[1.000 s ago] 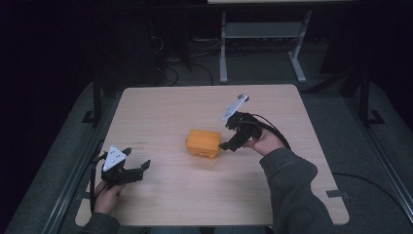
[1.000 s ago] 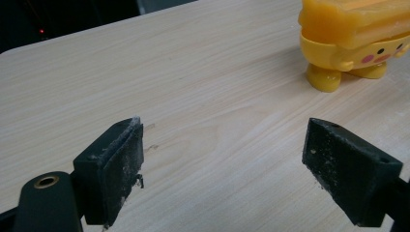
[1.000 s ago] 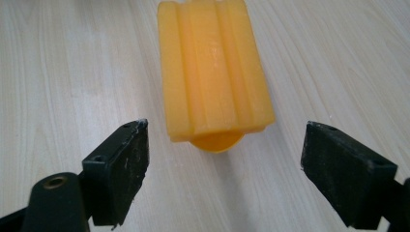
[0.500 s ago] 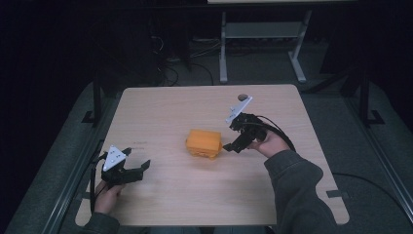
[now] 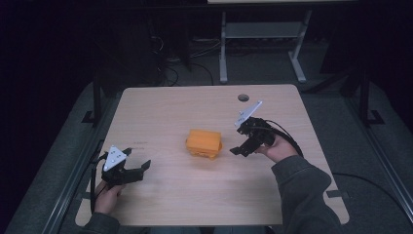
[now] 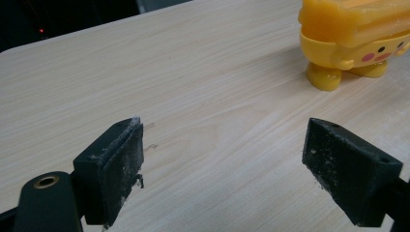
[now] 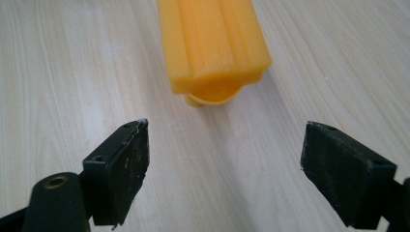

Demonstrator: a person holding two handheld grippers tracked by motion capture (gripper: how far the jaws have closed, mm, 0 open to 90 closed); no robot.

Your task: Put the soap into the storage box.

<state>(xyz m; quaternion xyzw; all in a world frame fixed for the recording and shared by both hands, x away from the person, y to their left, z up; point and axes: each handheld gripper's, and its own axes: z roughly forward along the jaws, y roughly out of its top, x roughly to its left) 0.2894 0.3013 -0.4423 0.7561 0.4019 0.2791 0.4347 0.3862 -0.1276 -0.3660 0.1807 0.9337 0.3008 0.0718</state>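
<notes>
An orange-yellow toy (image 5: 203, 143) with a ridged flat top, a small face and stubby feet stands at the middle of the wooden table (image 5: 165, 112). My right gripper (image 5: 238, 144) hovers just right of it, open, with its jaws pointed at the toy's end and nothing between them. In the right gripper view the toy (image 7: 212, 43) lies ahead of the open gripper (image 7: 225, 169), apart from both jaws. My left gripper (image 5: 139, 161) rests open near the front left of the table. From there the toy (image 6: 353, 38) is seen far off at the upper right, beyond the open gripper (image 6: 222, 164).
A round cable hole (image 5: 243, 97) sits near the table's far edge. Behind the table stands a grey desk frame (image 5: 263, 34) in the dark, with cables on the floor. A cable (image 5: 292, 141) trails from the right gripper.
My right gripper has drifted slightly right and toward the person, a little away from the toy. The left gripper and the toy have stayed put.
</notes>
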